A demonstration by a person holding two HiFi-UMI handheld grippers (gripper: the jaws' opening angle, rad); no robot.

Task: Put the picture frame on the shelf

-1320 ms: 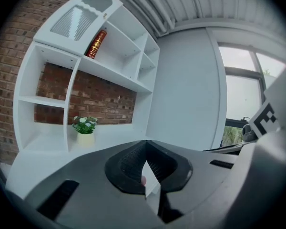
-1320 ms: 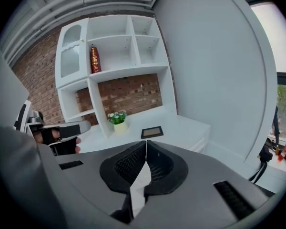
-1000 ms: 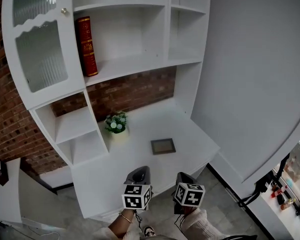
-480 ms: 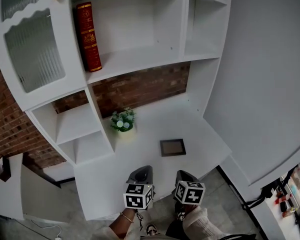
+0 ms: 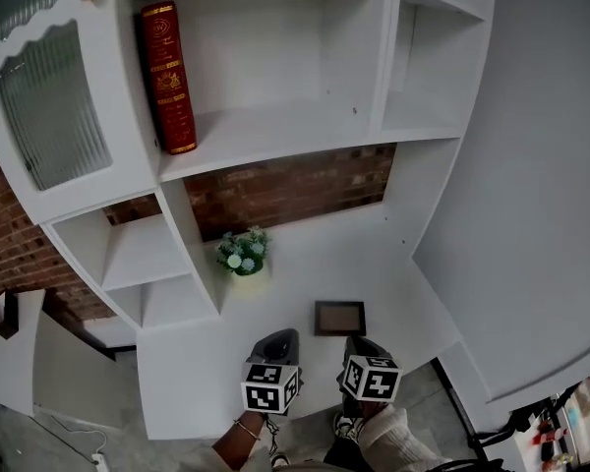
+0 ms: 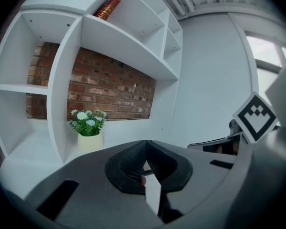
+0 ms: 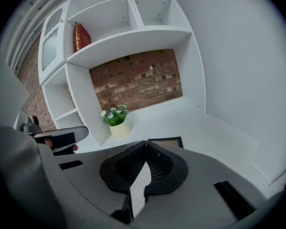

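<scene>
A small dark picture frame (image 5: 339,317) lies flat on the white desk top (image 5: 295,273), just beyond my right gripper (image 5: 362,347); its far edge (image 7: 166,140) peeks over the jaws in the right gripper view. My left gripper (image 5: 278,344) hovers at the desk's front edge, left of the frame. Both grippers have their jaws closed tip to tip with nothing held. The wide middle shelf (image 5: 275,131) above the brick wall holds a red book (image 5: 169,77) at its left end.
A small potted plant (image 5: 243,256) with white flowers stands on the desk by the left cubby divider. Open cubbies (image 5: 143,264) sit at left, a glass-door cabinet (image 5: 49,96) above them. A grey wall (image 5: 541,214) bounds the right side.
The head view has shifted: the shelf unit and desk now sit further right and lower in the picture, and the frame lies closer to my right gripper. Both grippers keep their pose.
</scene>
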